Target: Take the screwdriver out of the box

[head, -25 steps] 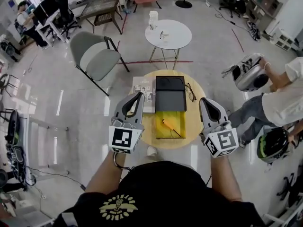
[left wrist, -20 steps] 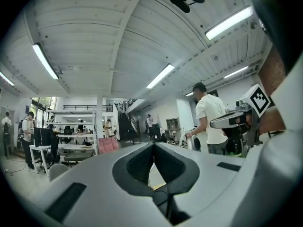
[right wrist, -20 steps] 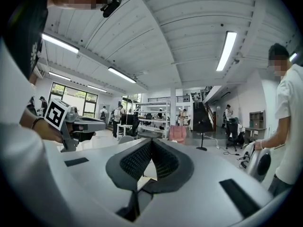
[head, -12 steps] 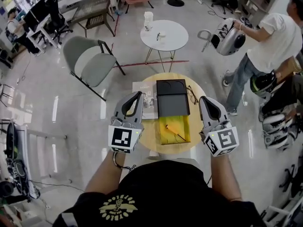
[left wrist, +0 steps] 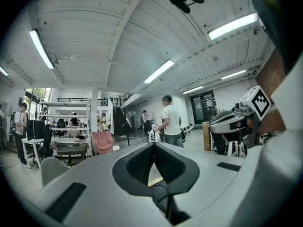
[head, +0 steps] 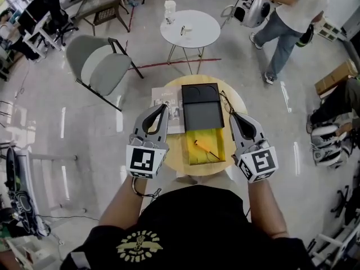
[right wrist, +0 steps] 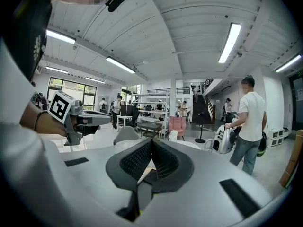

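An open box (head: 205,145) with a yellow lining lies on a small round wooden table (head: 175,148), its black lid (head: 201,108) folded back on the far side. In the lining lies a screwdriver (head: 203,148) with an orange handle. My left gripper (head: 162,108) hovers left of the box, its jaws together and empty. On the other side of the box my right gripper (head: 233,117) is likewise shut on nothing. In both gripper views the jaws (left wrist: 153,144) (right wrist: 151,141) meet at the tips and point out across the room.
A booklet (head: 169,109) and a pair of glasses (head: 227,102) lie on the wooden table beside the lid. A white round table (head: 190,28) and a grey chair (head: 101,66) stand beyond. A person (head: 287,16) carrying a white device walks at the far right.
Both grippers have come down and in toward the box. The person at the right has walked farther away.
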The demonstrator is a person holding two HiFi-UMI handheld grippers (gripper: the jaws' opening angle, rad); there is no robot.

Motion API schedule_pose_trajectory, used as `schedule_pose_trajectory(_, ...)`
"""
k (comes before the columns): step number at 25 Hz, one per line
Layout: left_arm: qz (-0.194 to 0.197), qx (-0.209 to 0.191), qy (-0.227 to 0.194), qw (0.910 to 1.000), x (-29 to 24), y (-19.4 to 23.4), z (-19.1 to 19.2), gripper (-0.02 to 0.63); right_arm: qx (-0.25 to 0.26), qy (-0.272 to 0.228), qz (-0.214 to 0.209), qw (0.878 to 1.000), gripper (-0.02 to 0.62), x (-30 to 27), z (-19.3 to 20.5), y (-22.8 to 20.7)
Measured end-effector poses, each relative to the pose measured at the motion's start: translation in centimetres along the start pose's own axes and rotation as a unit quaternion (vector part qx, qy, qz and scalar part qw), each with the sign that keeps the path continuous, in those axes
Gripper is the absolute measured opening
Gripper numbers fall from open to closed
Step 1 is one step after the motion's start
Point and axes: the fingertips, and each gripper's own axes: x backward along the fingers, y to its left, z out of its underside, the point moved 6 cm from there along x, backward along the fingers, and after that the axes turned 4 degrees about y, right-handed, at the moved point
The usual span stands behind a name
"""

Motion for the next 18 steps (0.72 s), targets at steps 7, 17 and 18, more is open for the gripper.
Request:
schedule_pose_trajectory(7,-0.017,0.007,0.021,0.9996,-1.0,-1.0,0.8,0.017,-0.018,0.033,-0.033,0.999,0.015,-0.9,3.3,-0.9)
schedule_pose_trajectory(17,-0.040,0.008,0.020,0.9990,-1.9,-2.0,0.2,0.017,-0.007,0.082,-0.095,0.992,0.015,-2.6,7.3,-1.1)
schedule_pose_trajectory(18,-0.042,0.009,0.021,0.9989,-1.8,-2.0,0.1,0.017,-0.004,0.086,-0.100,0.991,0.015,-2.8,7.6,-1.1)
